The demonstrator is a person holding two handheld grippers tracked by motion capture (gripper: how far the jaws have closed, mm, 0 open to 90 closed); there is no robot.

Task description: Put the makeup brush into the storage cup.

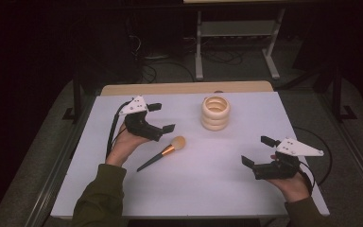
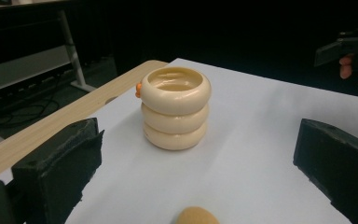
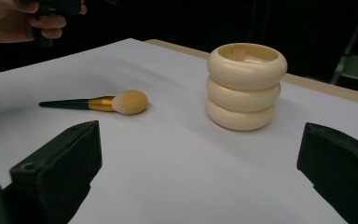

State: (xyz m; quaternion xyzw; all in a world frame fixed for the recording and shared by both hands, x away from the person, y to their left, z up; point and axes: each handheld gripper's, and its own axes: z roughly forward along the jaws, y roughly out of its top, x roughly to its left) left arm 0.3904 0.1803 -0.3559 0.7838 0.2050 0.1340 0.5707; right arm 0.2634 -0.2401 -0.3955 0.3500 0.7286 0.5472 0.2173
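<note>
The left claw (image 1: 162, 117) is held above the surface (image 1: 246, 142) near its left edge, jaws spread wide with nothing between them, tilted toward the far right. Just beneath and to the right of it lies the makeup brush (image 1: 163, 153), flat on the surface; its fluffy tan head (image 1: 178, 142) points toward the far edge and its dark handle slants back toward the near-left corner. In the left gripper view the tip of that head (image 2: 196, 215) peeks in at the bottom, between the two parted jaws. The brush touches neither claw.

The right claw (image 1: 256, 151) hovers by the near-right corner, its jaws likewise standing apart and empty, aimed leftward across the surface. From its own view the brush (image 3: 98, 102) lies on its side to the left, well apart from the jaws.

Farther out, toward the middle of the far edge, stands the cream holder (image 1: 215, 113) (shaped like three stacked rings, open at the top), upright and well apart from both claws. A strip of bare wood (image 1: 184, 88) runs along the far edge behind it.
</note>
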